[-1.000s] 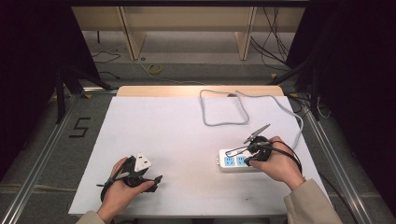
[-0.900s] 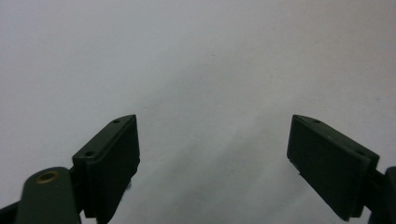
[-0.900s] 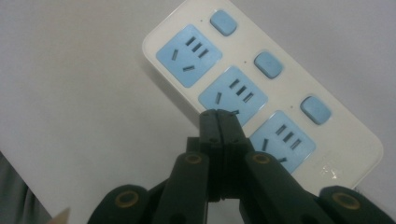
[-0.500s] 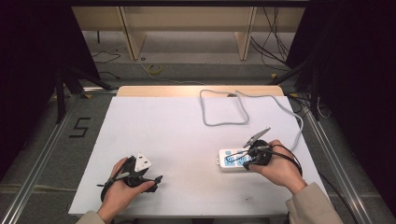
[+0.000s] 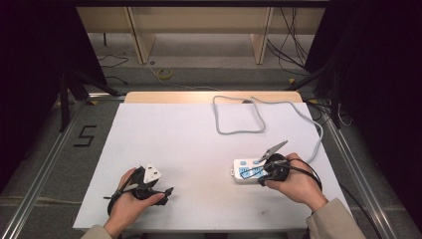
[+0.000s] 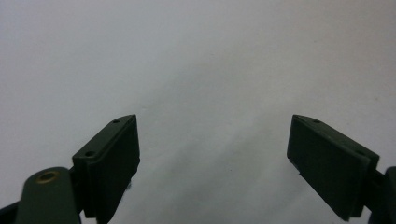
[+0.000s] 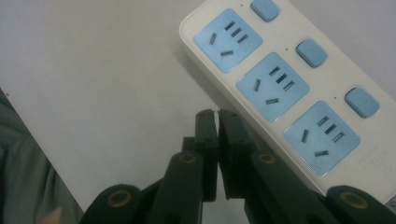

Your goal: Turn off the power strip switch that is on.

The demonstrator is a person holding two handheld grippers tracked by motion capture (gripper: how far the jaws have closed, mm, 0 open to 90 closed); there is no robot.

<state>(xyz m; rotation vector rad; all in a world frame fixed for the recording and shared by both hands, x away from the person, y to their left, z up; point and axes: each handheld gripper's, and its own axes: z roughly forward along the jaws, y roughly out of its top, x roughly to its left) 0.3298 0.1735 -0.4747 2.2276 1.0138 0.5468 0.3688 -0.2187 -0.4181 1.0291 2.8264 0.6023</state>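
1. I sit at the desk [image 5: 199, 144], its top covered in plain white, with a strip of bare wood along the far edge.
2. My left hand [image 5: 130, 203] holds the left hand-held gripper [image 5: 166, 190] near the front left of the desk, its grey three-cornered plate facing up.
3. In the left gripper view, this hand-held gripper [image 6: 212, 163] has its jaws spread wide, with only white desk surface between them; it holds nothing.
4. My right hand [image 5: 294, 180] holds the right hand-held gripper [image 5: 261, 173] at the front right of the desk, against the near side of the power strip [image 5: 247, 170].
5. In the right gripper view, the right hand-held gripper [image 7: 217, 114] has its jaws pressed together with a hairline gap and nothing clamped; the tips lie just beside the long edge of the power strip [image 7: 289, 88].
6. The power strip is white, with three pale blue socket faces in a row and a blue switch [image 7: 311, 52] beside each.
7. It lies flat on the desk, on the right half, close to the front edge.
8. Its grey cord [image 5: 239, 130] runs from the strip's right end toward the far edge, loops back across the desk in a rough rectangle, and goes off the far edge.
9. A dark "5" [image 5: 84, 135] is marked on the floor left of the desk.
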